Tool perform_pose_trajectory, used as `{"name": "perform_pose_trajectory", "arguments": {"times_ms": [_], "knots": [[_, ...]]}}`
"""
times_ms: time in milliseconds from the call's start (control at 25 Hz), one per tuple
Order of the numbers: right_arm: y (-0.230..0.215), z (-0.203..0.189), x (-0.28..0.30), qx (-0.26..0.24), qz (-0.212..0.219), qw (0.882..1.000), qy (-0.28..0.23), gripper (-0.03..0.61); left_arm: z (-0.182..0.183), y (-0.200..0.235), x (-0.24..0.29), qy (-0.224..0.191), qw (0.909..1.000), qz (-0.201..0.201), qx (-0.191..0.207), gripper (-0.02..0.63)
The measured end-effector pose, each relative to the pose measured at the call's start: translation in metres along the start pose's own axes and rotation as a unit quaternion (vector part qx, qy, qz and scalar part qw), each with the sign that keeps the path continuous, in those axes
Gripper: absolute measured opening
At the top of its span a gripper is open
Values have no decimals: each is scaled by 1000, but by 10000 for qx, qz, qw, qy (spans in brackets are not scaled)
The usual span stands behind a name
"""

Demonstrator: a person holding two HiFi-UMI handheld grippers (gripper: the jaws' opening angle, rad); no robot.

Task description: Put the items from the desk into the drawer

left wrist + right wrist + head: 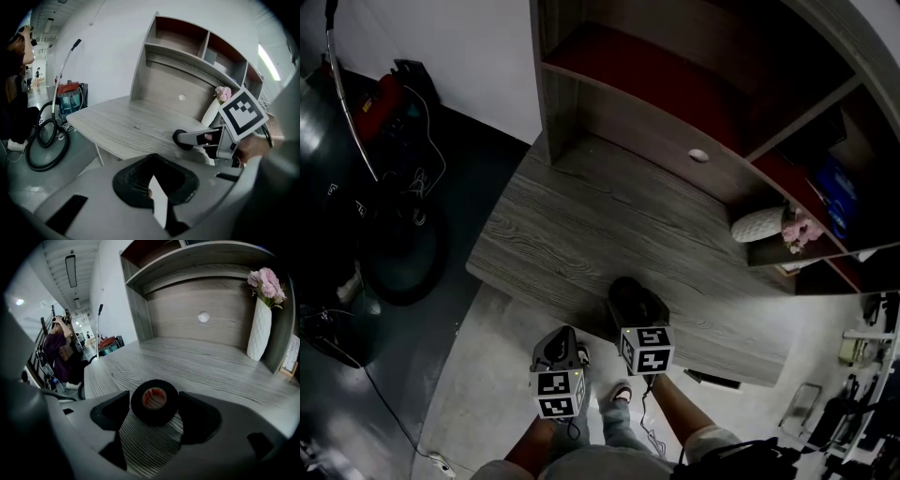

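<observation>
A black roll of tape (154, 401) with a red-printed core stands on edge on the grey wooden desk (581, 234), close to its front edge. My right gripper (154, 417) is open, with the roll between its black pads (110, 414) and a thin gap showing on the left side. In the head view this gripper (633, 302) sits over the desk's front edge. My left gripper (564, 336) hangs below and in front of that edge, above the floor. Its pads (129, 180) meet at the tips with nothing held. No drawer shows in any view.
A white vase (759, 225) with pink flowers (267, 282) stands at the desk's back right under the shelf unit (675, 66). A round white knob (698, 156) is on the back panel. A vacuum cleaner and hose (403, 253) lie on the floor at left. A person (56, 348) stands far off.
</observation>
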State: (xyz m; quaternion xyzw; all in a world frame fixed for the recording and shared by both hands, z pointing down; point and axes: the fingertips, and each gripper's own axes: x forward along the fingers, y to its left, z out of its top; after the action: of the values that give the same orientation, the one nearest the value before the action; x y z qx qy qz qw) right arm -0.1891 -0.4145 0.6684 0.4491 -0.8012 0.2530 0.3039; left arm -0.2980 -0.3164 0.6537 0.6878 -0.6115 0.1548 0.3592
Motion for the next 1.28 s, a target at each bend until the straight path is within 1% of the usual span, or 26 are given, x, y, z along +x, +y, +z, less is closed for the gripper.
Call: {"name": "perform_pose_trajectory", "arguments": {"times_ms": [440,720,1040,1280], "knots": [[-1,-4,6,-68,-130,9999,40,305,-3,11,1,1,9999,95,-114,8],[-2,-6,6,-14,-212,9998,45,305,-4,16,0,-5,9998,152,-145,8],[-3,-5,5,49,-215,9997,86,305,-5,12,0,-2,9999,131,-99,8],[-6,-1,-3,133,-235,9996,-28,305,-5,6,-4,18,10000,73,2,8]]}}
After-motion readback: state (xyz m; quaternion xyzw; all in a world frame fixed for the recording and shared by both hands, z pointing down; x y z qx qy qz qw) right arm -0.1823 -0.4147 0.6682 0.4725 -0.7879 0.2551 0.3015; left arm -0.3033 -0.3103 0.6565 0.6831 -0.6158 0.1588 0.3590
